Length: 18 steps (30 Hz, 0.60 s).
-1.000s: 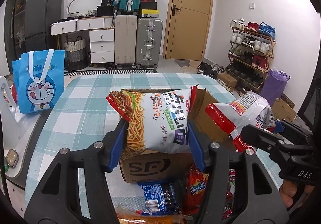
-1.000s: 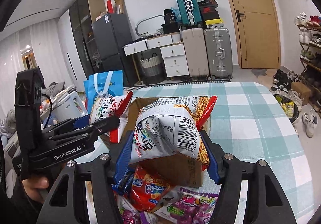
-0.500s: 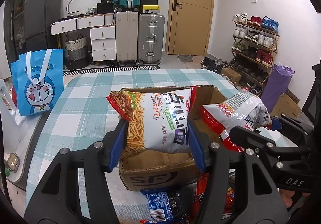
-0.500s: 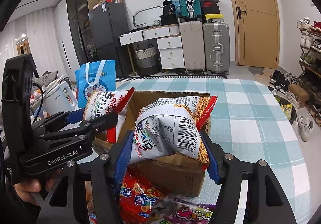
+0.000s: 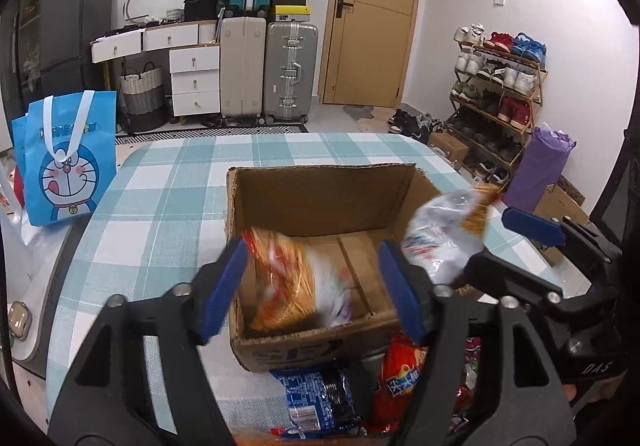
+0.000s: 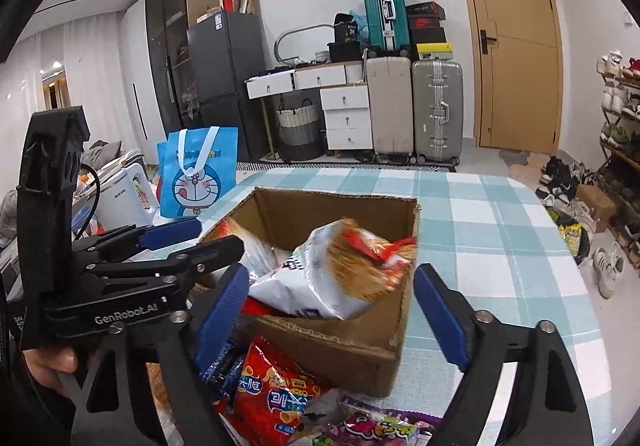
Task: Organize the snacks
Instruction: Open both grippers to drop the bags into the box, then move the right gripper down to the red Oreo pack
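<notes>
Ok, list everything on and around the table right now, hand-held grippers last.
Box: 1, brown cardboard, open, mid-table.
Chip bags: 2, white-orange; one in the box, one at its right edge, both blurred.
Loose snacks: blue pack, red bag, purple pack, in front of the box.
Table: 1, teal-white check cloth.
Tote: 1, blue cartoon, left of the table.
Suitcases: 3, teal, beige, silver, back wall.
Shoe rack: 1, right wall.
Left hand-held gripper: jaws just opened, pads clear.
Right hand-held gripper: jaws just opened, pads clear.
</notes>
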Tool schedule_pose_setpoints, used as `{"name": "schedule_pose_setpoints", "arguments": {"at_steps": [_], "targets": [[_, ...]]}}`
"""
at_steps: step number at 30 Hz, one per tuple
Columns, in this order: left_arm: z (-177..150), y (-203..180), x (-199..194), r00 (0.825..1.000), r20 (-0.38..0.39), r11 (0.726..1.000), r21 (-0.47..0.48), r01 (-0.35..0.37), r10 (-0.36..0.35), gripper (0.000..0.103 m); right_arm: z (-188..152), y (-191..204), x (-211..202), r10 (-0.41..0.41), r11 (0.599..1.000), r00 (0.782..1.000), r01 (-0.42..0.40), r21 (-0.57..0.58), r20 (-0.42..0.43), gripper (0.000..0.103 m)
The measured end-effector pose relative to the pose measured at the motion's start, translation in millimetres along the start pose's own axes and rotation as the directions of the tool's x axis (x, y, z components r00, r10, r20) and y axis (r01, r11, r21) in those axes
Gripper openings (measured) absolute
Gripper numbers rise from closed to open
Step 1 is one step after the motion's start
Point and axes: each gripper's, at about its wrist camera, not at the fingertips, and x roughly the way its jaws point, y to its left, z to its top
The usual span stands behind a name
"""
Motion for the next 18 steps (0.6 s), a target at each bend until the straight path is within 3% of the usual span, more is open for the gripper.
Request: {"name": "schedule_pose_setpoints", "arguments": {"at_steps": [1,3,6,8,18], "targets": [[-0.7,0.3,-5.0,1.0,0.005,1.0,0.001,-0.002,0.002,0.081,0.0,-0.1,-5.2,0.0,1.0,1.0,0.0,-0.005,0.007,0.093],[-2.7,-0.2,-15.1,1.0,0.021,1.0,0.008,0.0,0.0,0.083,-0.8,-2.3,-14.2,0.008,1.0,1.0,-0.008,-0.003,0.011,0.102],[-8.2,0.5,-30.2,1.0,0.023,1.0,0.009,0.002,-0.002,0.089,-5.3,-2.1,-23.7,0.025,1.0,1.0,-0.025,0.002,-0.012,0.102],[-12.5,2.1,-42.0,1.0,0.028,1.0,0.0,0.009,-0.009,0.103,-10.0,-1.4,-31.6,0.019,1.0,1.0,-0.02,-0.004,-0.014,0.102],[-50.7,14.5,-86.7,1.0,0.024,1.0,0.0,0.013,-0.013,0.103,-38.1,-1.7,-60.0,0.003,1.0,0.999,-0.002,0.021,-0.04,0.102]]}}
